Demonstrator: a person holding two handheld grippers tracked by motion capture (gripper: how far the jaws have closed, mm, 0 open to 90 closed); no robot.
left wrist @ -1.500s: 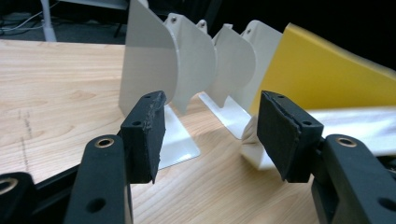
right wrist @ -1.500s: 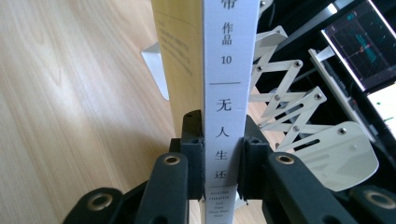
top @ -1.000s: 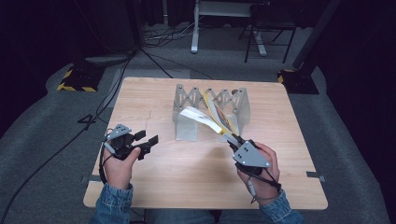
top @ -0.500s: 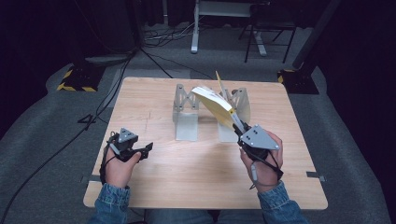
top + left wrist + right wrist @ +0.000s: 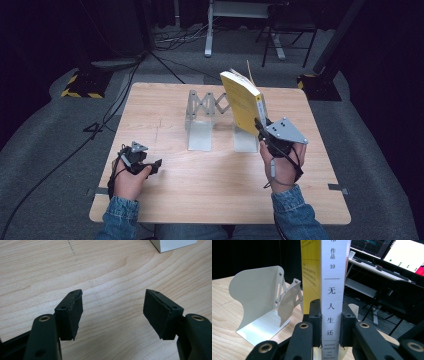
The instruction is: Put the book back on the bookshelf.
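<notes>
- Clearly the book [image 5: 243,100], yellow-covered with a white spine, is up in the air above the right part of the bench [image 5: 165,200], over the right end of the expanding metal book rack [image 5: 200,117].
- Its long axis runs up and away from the right hand-held gripper [image 5: 260,125], leaning toward the far left in the high view; the spine faces back toward that hand-held gripper.
- The book rises straight out of the right hand-held gripper's jaws, so the right hand [image 5: 282,165] is the one on it; the left hand [image 5: 129,180] is well apart, near the bench's left front.
- The right hand-held gripper [image 5: 331,325] is clamped on the lower end of the book [image 5: 332,285], one pad on each cover beside the spine.
- The rack's white end plate [image 5: 254,290] stands to the left of the book in the right gripper view; lowering the book between the plates looks like the coming move.
- The left hand-held gripper [image 5: 112,310] has its jaws spread wide with nothing between them, just above bare wood.
</notes>
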